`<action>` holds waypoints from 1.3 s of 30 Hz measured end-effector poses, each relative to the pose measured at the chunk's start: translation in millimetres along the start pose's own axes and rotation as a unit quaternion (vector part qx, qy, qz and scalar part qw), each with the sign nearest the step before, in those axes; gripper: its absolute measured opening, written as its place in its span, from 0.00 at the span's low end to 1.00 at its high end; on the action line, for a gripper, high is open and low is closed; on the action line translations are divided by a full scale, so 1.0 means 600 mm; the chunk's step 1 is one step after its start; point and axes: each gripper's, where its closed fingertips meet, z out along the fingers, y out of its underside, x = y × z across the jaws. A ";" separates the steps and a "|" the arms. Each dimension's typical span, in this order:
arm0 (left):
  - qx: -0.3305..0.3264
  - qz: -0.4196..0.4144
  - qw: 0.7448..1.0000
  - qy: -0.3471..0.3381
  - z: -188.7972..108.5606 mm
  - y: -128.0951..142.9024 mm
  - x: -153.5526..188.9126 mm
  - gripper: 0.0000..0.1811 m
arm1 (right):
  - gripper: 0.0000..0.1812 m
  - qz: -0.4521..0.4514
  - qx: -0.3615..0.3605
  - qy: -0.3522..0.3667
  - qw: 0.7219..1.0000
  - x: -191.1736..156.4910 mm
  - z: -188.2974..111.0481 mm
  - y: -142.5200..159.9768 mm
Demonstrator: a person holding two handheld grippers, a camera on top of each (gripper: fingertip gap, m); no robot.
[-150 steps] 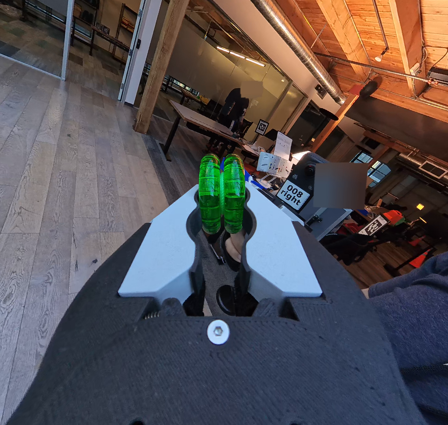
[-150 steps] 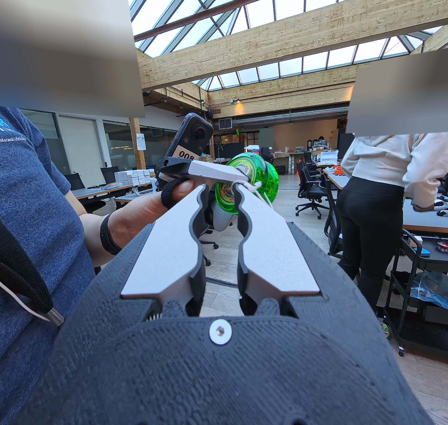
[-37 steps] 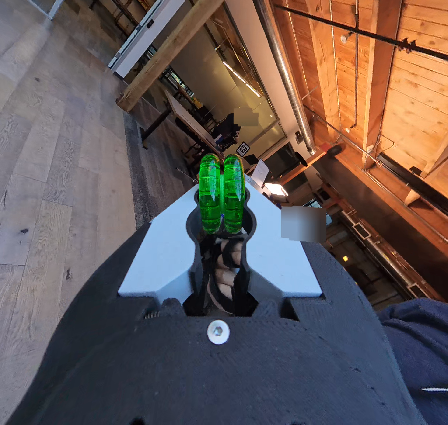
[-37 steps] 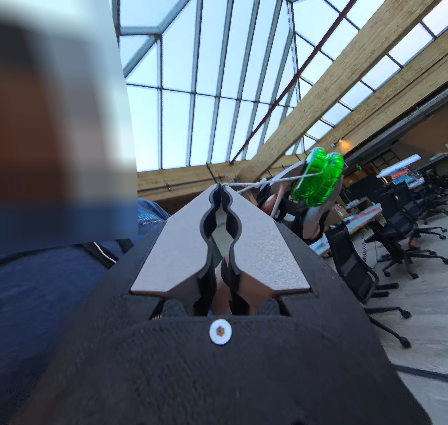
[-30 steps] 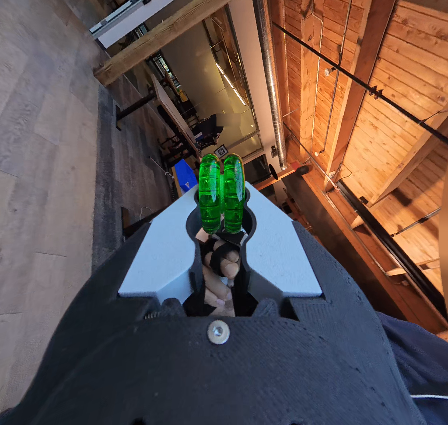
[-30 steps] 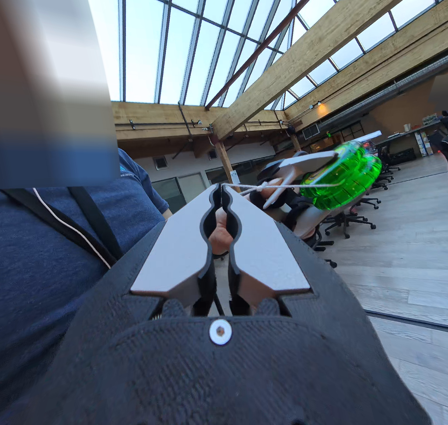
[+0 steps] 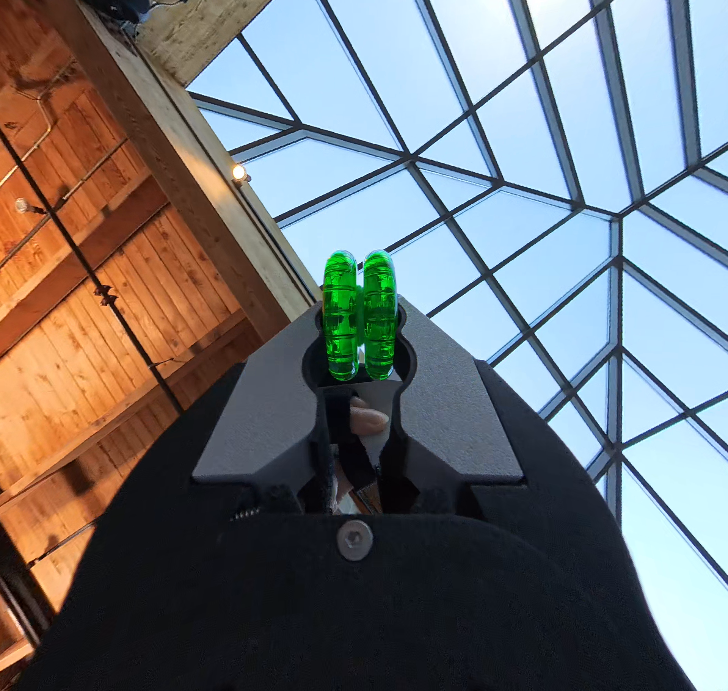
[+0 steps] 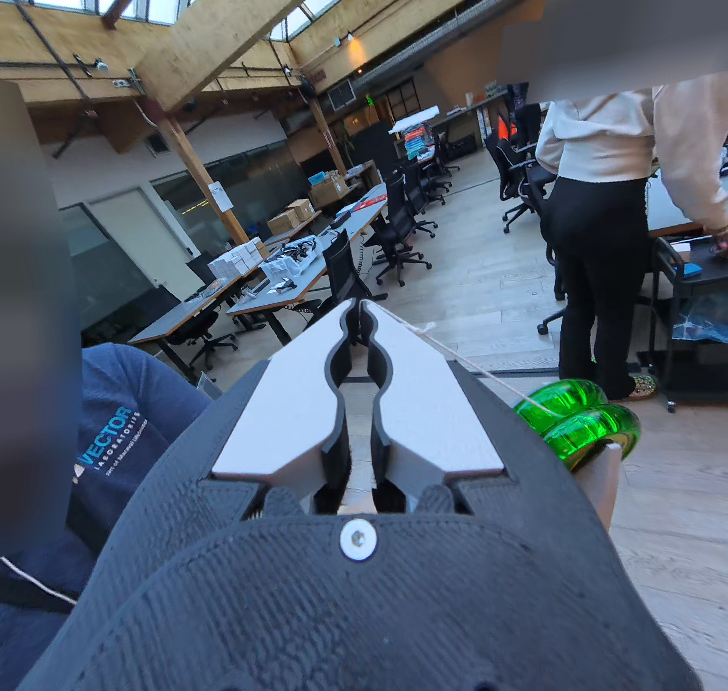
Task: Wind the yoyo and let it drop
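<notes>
A clear green yoyo (image 7: 358, 317) sits edge-on between the fingers of my left gripper (image 7: 359, 309), which is shut on it and points up at the glass roof. In the right wrist view the same yoyo (image 8: 577, 424) shows low on the right, held by the tip of the left gripper. A white string (image 8: 453, 353) runs taut from the yoyo's groove up to the tips of my right gripper (image 8: 360, 304), which is shut on the string's end. A fingertip shows behind the left gripper's jaws.
A person in a cream top and black trousers (image 8: 598, 239) stands at the right by a black cart (image 8: 693, 278). Desks (image 8: 315, 274) and office chairs (image 8: 398, 235) fill the room behind. The holder's blue shirt (image 8: 118, 428) is at the left. The gap from one gripper's tips to the other's is roughly 11 cm.
The left gripper has swung from facing floor and wooden ceiling to pointing straight up at the skylight. In the right view the yoyo went from upper right to lower right; the string stays taut.
</notes>
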 end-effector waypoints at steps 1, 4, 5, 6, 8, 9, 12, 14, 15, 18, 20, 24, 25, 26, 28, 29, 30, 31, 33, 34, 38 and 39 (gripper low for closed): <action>0.011 -0.001 1.000 0.010 0.002 -0.004 0.004 0.15 | 0.00 0.008 0.000 0.001 1.000 0.003 0.004 -0.003; 0.071 0.004 0.997 0.035 -0.012 -0.035 0.020 0.15 | 0.00 0.049 0.007 0.004 0.999 0.023 0.011 0.000; 0.100 0.009 0.994 0.034 -0.019 -0.052 0.021 0.15 | 0.00 0.069 0.002 0.010 0.998 0.038 0.013 0.007; 0.134 0.015 0.990 0.035 -0.025 -0.071 0.021 0.15 | 0.00 0.082 -0.003 0.013 0.997 0.054 0.014 0.014; 0.187 0.012 0.982 0.033 -0.034 -0.103 0.013 0.15 | 0.00 0.121 -0.002 0.009 0.993 0.088 0.017 0.024; 0.209 0.011 0.978 0.023 -0.040 -0.116 0.004 0.15 | 0.00 0.146 0.007 0.011 0.989 0.106 0.017 0.026; 0.242 -0.003 0.970 0.022 -0.060 -0.136 -0.009 0.15 | 0.00 0.195 0.027 -0.006 0.980 0.138 0.016 0.031; 0.250 0.006 0.968 0.011 -0.074 -0.143 -0.013 0.15 | 0.00 0.211 0.037 -0.002 0.977 0.153 0.013 0.032; 0.252 0.006 0.968 0.010 -0.079 -0.145 -0.013 0.15 | 0.00 0.209 0.041 0.003 0.977 0.158 0.011 0.032; 0.261 0.015 0.965 0.009 -0.090 -0.155 -0.010 0.15 | 0.00 0.214 0.047 0.015 0.976 0.172 0.007 0.033; 0.267 0.016 0.963 0.017 -0.090 -0.162 -0.006 0.15 | 0.00 0.224 0.051 0.013 0.973 0.177 0.007 0.032; 0.275 0.032 0.960 0.029 -0.080 -0.173 0.003 0.16 | 0.00 0.246 0.081 0.008 0.966 0.197 0.006 0.013; 0.269 0.050 0.962 0.026 -0.075 -0.169 0.008 0.22 | 0.00 0.257 0.092 0.008 0.962 0.206 0.005 0.006; 0.261 0.061 0.963 0.028 -0.070 -0.163 0.012 0.30 | 0.00 0.266 0.100 0.011 0.959 0.216 0.005 0.000; 0.245 0.052 0.967 0.043 -0.065 -0.144 0.014 0.37 | 0.00 0.279 0.107 0.012 0.954 0.230 0.007 -0.011; 0.236 0.038 0.970 0.050 -0.066 -0.131 0.012 0.40 | 0.00 0.282 0.107 0.014 0.953 0.236 0.008 -0.016; 0.223 0.026 0.973 0.053 -0.069 -0.113 0.012 0.42 | 0.00 0.283 0.107 0.014 0.953 0.238 0.009 -0.021; 0.204 0.022 0.978 0.044 -0.073 -0.088 0.010 0.42 | 0.00 0.285 0.107 0.011 0.953 0.239 0.009 -0.027; 0.164 0.018 0.986 -0.002 -0.092 -0.030 0.000 0.39 | 0.00 0.286 0.108 0.004 0.952 0.236 0.008 -0.037; 0.147 0.011 0.989 -0.016 -0.107 -0.006 0.003 0.36 | 0.00 0.288 0.109 0.000 0.951 0.234 0.006 -0.041; 0.067 -0.014 0.994 -0.090 -0.185 0.089 0.030 0.30 | 0.00 0.285 0.116 -0.013 0.951 0.225 -0.004 -0.060; 0.055 -0.015 0.995 -0.084 -0.202 0.097 0.058 0.29 | 0.00 0.284 0.123 -0.015 0.951 0.224 -0.010 -0.068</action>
